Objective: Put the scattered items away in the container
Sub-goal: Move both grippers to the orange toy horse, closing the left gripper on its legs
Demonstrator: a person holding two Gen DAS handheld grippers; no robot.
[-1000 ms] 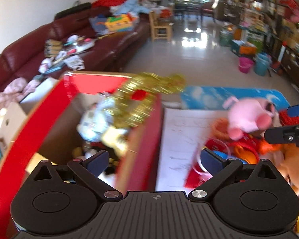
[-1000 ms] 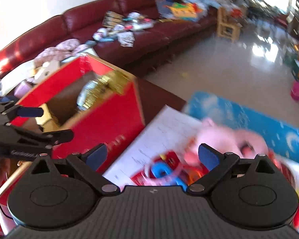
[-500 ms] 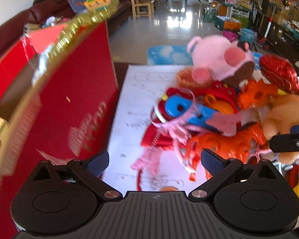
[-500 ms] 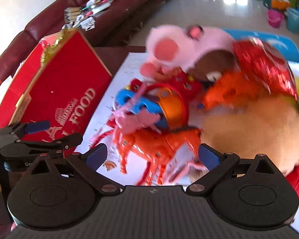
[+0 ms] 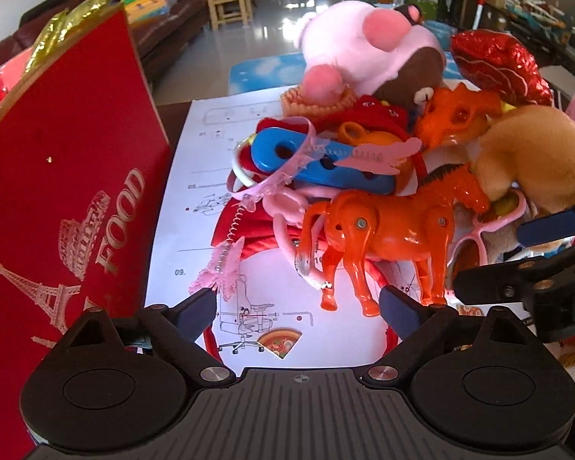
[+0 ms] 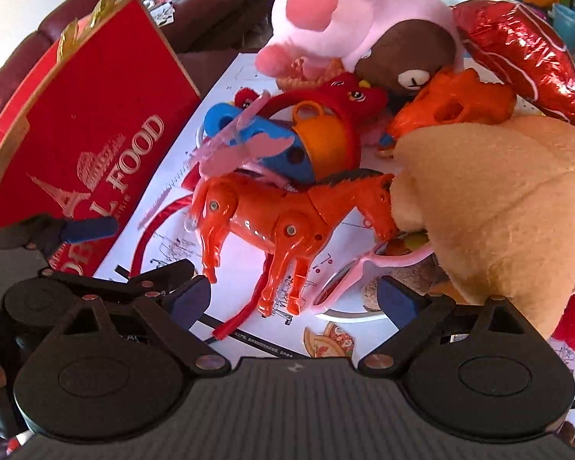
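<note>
We hold both the left claw (image 5: pixel 297 303) and right claw (image 6: pixel 293 299) spread and empty, the right's jaws just narrowing slightly, above the orange toy horse (image 6: pixel 283 218) standing mid-surface beside the red box (image 5: pixel 69 191) at its left edge.

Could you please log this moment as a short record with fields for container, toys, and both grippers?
container: red box, left of the pile
surface: white instruction sheet
nearest toy: orange plastic horse, standing
behind it: blue plastic toy, pink plush, tan plush
left gripper: open, empty
right gripper: open, empty, jaws just closing slightly
</note>
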